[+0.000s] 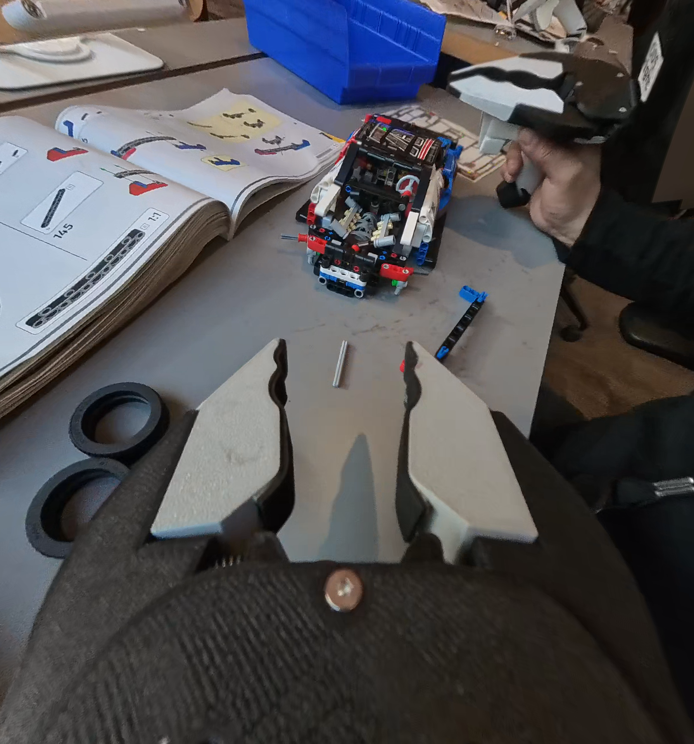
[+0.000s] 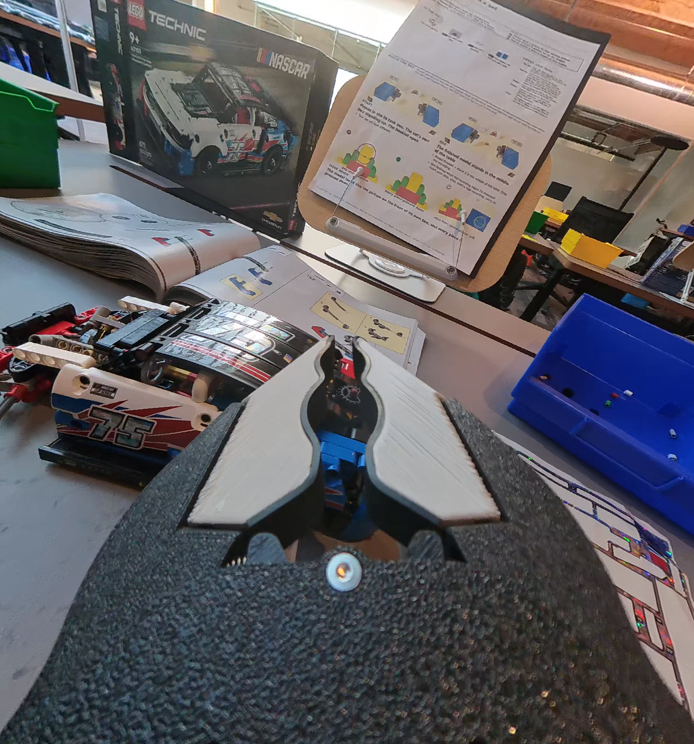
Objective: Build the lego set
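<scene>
The partly built Lego car stands on the grey table, its open front towards me. My left gripper is open and empty, low over the table in front of the car. A short grey axle lies on the table between its fingertips. A black beam with blue connectors lies to the right, and a small red piece shows beside the right finger. My right gripper is shut and empty, held up just behind the car. It also shows in the left wrist view, held by a hand.
An open instruction booklet lies left of the car. Two black tyres lie at my left. A blue bin holds a few small parts. A sticker sheet, the set's box, a paper stand and a green bin surround the table.
</scene>
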Tool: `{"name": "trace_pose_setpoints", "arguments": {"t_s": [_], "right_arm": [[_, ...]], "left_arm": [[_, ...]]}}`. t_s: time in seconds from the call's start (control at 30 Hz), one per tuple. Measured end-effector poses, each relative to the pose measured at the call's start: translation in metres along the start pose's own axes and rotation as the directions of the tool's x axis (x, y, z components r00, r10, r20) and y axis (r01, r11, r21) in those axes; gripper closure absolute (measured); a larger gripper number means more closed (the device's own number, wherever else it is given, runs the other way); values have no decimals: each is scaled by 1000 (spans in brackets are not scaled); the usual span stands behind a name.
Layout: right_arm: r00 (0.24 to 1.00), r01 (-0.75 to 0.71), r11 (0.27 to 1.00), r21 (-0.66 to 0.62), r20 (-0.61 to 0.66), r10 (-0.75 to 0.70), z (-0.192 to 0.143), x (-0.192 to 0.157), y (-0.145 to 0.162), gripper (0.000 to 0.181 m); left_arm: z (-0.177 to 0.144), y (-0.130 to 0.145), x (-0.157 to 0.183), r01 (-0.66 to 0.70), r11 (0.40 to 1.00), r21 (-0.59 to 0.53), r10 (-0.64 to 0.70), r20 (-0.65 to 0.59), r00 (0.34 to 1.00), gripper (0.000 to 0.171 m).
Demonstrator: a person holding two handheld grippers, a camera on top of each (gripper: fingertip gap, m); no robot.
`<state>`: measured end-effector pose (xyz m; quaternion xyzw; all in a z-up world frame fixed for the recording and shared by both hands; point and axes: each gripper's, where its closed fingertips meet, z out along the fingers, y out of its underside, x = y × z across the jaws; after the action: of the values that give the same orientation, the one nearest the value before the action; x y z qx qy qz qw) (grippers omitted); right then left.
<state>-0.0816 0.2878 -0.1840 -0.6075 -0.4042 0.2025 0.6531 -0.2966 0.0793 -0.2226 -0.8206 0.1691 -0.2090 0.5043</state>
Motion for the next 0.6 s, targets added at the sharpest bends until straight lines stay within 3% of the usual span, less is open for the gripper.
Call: {"name": "trace_pose_setpoints", "arguments": {"t_s": [0.13, 0.27, 0.6], "right_arm": [[1000, -8, 1000, -3, -7, 8, 0, 3, 1, 173], [1000, -6, 1000, -10, -15, 5, 1, 4, 3, 173], [999, -8, 1000, -21, -38, 7, 1, 9, 5, 173]], "left_arm": [[3, 13, -1, -50, 999, -13, 50, 38, 998, 115], [-1, 3, 4, -105, 993, 60, 103, 50, 993, 119], [0, 4, 7, -124, 991, 59, 122, 26, 992, 119]]}}
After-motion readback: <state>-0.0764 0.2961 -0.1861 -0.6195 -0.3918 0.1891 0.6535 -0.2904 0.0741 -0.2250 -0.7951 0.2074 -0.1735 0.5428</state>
